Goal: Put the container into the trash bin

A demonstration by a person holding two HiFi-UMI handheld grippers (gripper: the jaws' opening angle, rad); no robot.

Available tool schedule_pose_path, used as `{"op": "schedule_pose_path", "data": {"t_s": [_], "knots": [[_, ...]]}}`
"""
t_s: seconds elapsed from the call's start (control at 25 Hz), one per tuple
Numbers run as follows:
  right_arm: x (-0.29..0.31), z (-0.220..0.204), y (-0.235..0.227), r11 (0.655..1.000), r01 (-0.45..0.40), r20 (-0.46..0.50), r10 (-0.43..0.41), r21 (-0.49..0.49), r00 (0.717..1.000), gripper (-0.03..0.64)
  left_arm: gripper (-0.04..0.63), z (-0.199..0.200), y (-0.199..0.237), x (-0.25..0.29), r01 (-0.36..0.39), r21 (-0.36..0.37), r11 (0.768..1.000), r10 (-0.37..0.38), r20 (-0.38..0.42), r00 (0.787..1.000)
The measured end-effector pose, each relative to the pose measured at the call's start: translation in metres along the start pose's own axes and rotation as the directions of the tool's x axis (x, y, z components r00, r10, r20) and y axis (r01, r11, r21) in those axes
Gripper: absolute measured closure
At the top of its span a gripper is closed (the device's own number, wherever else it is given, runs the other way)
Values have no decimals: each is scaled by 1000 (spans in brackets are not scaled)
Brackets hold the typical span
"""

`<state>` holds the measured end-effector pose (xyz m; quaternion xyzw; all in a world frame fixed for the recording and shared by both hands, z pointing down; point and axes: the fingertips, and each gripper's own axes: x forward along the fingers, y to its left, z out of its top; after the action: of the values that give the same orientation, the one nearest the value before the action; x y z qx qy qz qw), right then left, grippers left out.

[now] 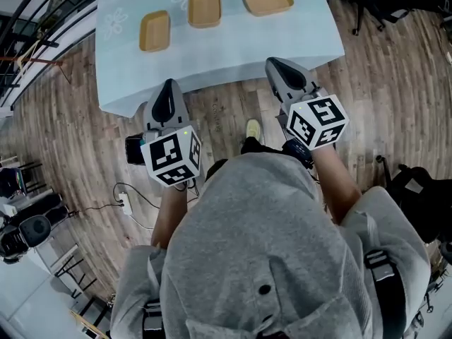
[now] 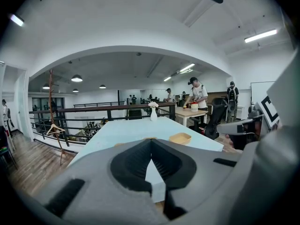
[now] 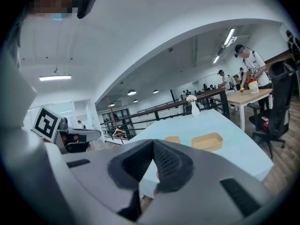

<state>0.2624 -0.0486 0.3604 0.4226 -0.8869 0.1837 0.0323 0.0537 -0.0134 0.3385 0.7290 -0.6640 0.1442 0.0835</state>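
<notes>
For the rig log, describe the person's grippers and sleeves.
Both the left gripper and right gripper have grey moulded bodies with black ribbed pads. Each carries a white cube printed with black square markers. The person wears a grey sweatshirt with grey sleeves.

Matt tan containers, smooth pale-blue tablecloth, wood-plank floor, grey fleece hoodie

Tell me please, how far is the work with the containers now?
Done: nothing yet; all three containers lie on the table. In hand: nothing; the left gripper and right gripper are shut and empty. Left: grasp a container and carry it to a trash bin, which no view shows.
</notes>
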Motion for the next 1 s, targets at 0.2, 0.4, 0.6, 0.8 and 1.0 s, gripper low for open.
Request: {"op": "schedule_pose_path", "data": {"t_s": [0.2, 0.4, 0.6, 0.8, 1.0], "knots": [[7, 5, -13, 1000, -11, 4, 11, 7, 1000, 591, 577, -1, -2, 11, -17, 1, 1000, 17, -13, 1000], [16, 5, -16, 999, -36, 5, 36, 17, 999, 591, 577, 3, -4, 22, -29, 4, 1000, 29, -15, 999], [24, 3, -15, 998, -56, 1, 56, 29, 998, 591, 577, 4, 0, 21, -44, 13, 999, 44, -17, 999], [39, 6, -4, 997, -79, -7, 79, 27, 997, 591, 577, 0, 14, 25, -38, 0, 999, 38, -30, 999], [63, 8, 5, 997, -81, -23, 81, 14, 996, 591, 577, 1, 37, 36, -30, 0, 1000, 30, -32, 999]]}}
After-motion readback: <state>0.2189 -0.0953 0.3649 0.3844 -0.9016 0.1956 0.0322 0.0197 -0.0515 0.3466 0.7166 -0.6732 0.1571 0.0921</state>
